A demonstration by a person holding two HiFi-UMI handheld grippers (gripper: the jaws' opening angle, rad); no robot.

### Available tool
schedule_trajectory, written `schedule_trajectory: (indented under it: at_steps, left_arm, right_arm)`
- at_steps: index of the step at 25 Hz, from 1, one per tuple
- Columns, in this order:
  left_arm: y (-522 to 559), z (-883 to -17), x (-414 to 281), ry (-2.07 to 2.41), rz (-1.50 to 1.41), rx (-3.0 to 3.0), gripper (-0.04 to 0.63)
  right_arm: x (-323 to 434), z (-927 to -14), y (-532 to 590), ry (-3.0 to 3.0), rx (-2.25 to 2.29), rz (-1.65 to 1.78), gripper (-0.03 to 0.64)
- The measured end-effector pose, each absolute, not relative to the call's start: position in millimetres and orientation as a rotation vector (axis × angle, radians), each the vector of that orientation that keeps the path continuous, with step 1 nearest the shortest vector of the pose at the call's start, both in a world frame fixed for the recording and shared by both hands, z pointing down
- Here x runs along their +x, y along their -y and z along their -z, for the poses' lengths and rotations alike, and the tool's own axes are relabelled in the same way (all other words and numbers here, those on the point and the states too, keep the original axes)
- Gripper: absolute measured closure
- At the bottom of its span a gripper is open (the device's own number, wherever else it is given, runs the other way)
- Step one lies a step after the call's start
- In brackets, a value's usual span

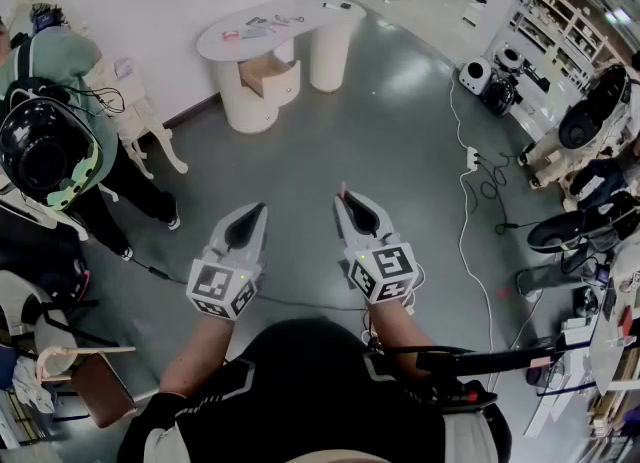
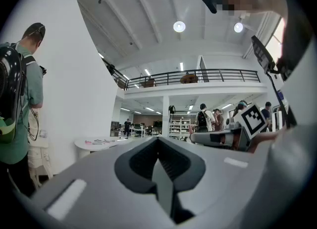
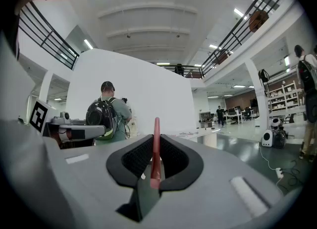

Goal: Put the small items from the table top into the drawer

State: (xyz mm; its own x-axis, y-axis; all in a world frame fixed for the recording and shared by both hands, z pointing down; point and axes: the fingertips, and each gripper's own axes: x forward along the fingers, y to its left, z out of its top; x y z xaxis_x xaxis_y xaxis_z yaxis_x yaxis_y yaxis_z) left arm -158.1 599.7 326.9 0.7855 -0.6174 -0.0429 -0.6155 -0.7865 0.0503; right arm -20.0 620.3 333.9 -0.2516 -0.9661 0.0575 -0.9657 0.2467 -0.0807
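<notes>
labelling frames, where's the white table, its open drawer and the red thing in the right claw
White curved table (image 1: 325, 21), head view, bare top.
Open wood-lined drawer (image 1: 265, 67), head view, its inside.
Thin red strip (image 3: 156, 149), right gripper view, mid-length.

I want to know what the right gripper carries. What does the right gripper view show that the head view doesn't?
Right gripper view only: the jaws shut along a thin red strip, of which the head view catches just the tip. Head view only: the open drawer and cables on the floor. Both: the right gripper, the white table and a person with a backpack.
</notes>
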Motion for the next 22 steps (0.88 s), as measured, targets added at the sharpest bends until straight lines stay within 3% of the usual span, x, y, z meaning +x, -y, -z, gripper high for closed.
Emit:
schedule_trajectory:
  at_steps: [22]
  left_arm:
    - [-592.7,-334.6,-195.5,0.907,0.118,2.947,0.595]
  right_arm:
    - [-62.2,-330.0,-620.9,-2.423,-1.965,0.167,0.571]
